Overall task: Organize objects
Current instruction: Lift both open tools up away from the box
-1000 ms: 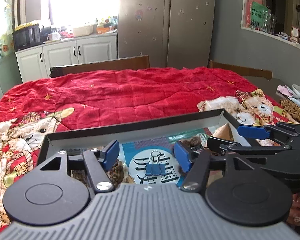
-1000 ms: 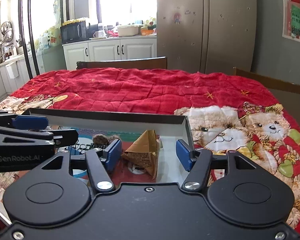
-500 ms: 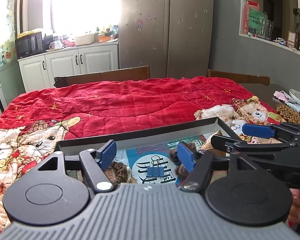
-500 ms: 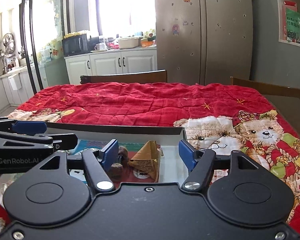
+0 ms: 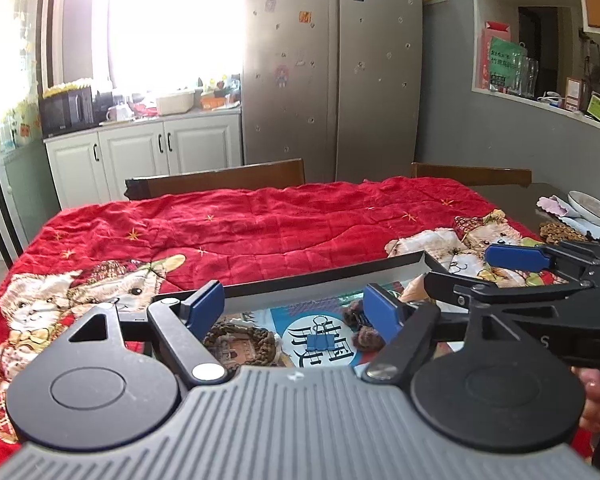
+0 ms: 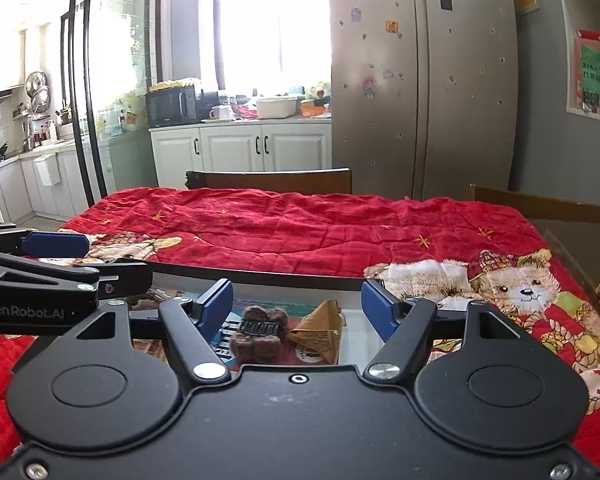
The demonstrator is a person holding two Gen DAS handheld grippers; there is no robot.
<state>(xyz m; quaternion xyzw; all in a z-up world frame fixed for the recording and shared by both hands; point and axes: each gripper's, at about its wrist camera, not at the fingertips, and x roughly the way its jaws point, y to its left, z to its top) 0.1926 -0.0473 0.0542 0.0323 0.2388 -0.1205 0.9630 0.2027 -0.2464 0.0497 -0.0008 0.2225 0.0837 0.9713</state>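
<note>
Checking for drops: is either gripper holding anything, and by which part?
Nothing is held. The left gripper and right gripper stand open above the tray, jaws just widened.

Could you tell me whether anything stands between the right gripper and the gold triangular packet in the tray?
Nothing visible does: the right gripper is open and empty, with the gold packet lying beyond it beside the brown hair clip.

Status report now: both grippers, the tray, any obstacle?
Left gripper and right gripper open, jaws just widened, nothing between pads. Shallow black-rimmed tray holds blue binder clip, gold paper packet. No obstacle seen.
</note>
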